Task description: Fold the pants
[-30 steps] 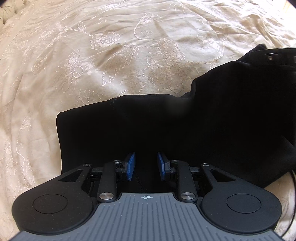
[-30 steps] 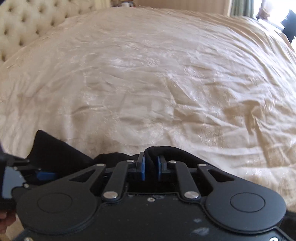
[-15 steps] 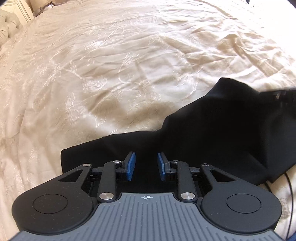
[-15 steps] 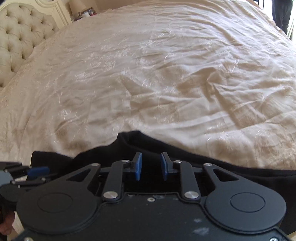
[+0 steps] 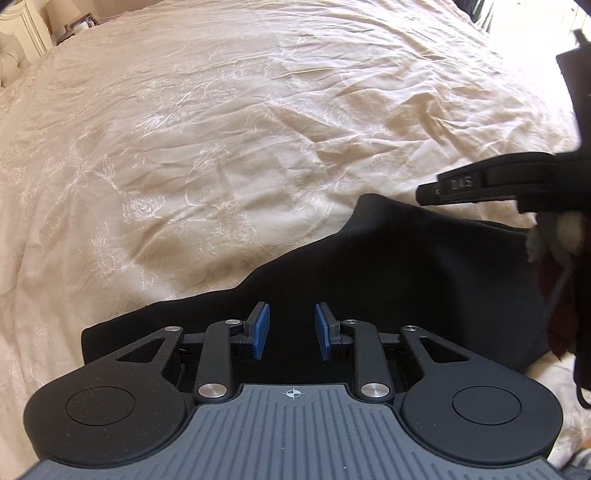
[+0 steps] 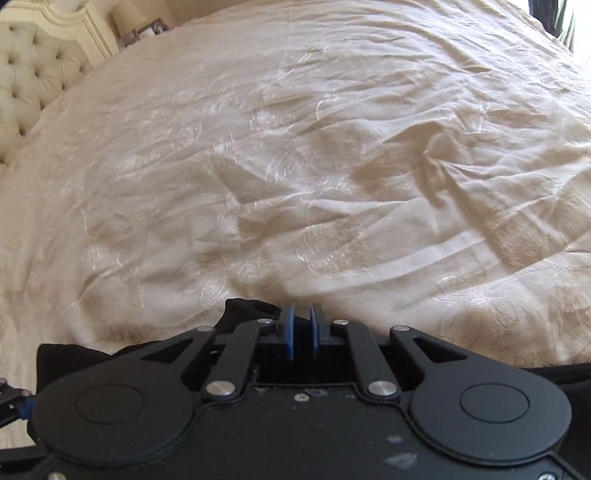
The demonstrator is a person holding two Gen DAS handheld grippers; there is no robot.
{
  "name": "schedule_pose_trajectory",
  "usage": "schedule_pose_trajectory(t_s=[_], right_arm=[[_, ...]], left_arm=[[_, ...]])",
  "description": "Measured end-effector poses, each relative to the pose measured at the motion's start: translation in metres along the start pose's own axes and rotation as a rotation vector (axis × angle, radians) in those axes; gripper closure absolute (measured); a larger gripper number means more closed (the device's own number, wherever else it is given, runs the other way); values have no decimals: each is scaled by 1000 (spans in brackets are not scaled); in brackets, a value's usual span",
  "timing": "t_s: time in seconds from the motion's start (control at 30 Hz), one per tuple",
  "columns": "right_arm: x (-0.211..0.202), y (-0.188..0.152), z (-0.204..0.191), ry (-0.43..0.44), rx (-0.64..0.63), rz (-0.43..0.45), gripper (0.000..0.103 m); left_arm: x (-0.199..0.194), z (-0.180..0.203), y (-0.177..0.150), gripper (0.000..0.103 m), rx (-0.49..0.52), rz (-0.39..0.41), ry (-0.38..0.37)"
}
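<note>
The black pants [image 5: 399, 273] lie on the cream bedspread, folded into a dark slab across the near part of the left wrist view. My left gripper [image 5: 291, 328] is open and empty, its blue pads just above the pants' near edge. In the right wrist view my right gripper [image 6: 302, 328] has its blue pads pressed together with nothing seen between them, and a peak of black cloth [image 6: 243, 314] sits just left of the pads. The right gripper's body [image 5: 491, 184] shows at the right of the left wrist view, above the pants.
The cream embroidered bedspread [image 6: 295, 166] stretches far ahead, wrinkled. A tufted headboard [image 6: 33, 74] and a nightstand with a lamp [image 6: 136, 22] stand at the far left. A hand with a cable [image 5: 561, 258] shows at the right edge of the left wrist view.
My right gripper opened half a second ago and has now shut. Both grippers have drawn back and tilted up, so more of the bed shows. My left gripper stayed open.
</note>
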State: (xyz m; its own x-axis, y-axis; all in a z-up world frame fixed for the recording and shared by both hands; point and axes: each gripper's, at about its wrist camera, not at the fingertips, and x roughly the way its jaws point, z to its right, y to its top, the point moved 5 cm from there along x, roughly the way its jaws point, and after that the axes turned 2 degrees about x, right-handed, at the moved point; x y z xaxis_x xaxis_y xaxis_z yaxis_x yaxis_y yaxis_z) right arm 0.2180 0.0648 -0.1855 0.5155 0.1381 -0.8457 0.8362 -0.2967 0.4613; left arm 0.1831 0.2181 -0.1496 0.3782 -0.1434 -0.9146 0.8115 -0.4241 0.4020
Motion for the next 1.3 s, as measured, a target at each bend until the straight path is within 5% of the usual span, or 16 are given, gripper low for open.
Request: schedule_pose_trajectory(t_s=[0.17,0.33,0.57,0.67,0.83,0.97,1.17,1.23,1.3], right_arm=[[-67,-21,56,-37,138,71,80],[-122,-54,140,-161,244,100,70],[-169,-79,276,-342,348,101,66],[-188,-82,330,-404,393,115,62],[-212,-77,404,-469,441,160,56],[-213,-72,451,-483,441,155,56],[-183,-85,474,-468,339,-15,69],[-192,-86,475,-430,346,19,68],[-207,-82,477,-369,368,91,56]], left_arm=[[13,42,9,76,48,5,-69],[39,85,12,77,130,-11,-55],[96,87,30,77,63,-127,141],[94,88,37,77,-11,-159,198],[60,96,37,77,-101,-104,256],[32,123,36,77,-87,-54,271],[12,183,41,77,-23,-32,216],[8,205,45,77,-1,-24,178],[4,227,49,76,27,-18,141]])
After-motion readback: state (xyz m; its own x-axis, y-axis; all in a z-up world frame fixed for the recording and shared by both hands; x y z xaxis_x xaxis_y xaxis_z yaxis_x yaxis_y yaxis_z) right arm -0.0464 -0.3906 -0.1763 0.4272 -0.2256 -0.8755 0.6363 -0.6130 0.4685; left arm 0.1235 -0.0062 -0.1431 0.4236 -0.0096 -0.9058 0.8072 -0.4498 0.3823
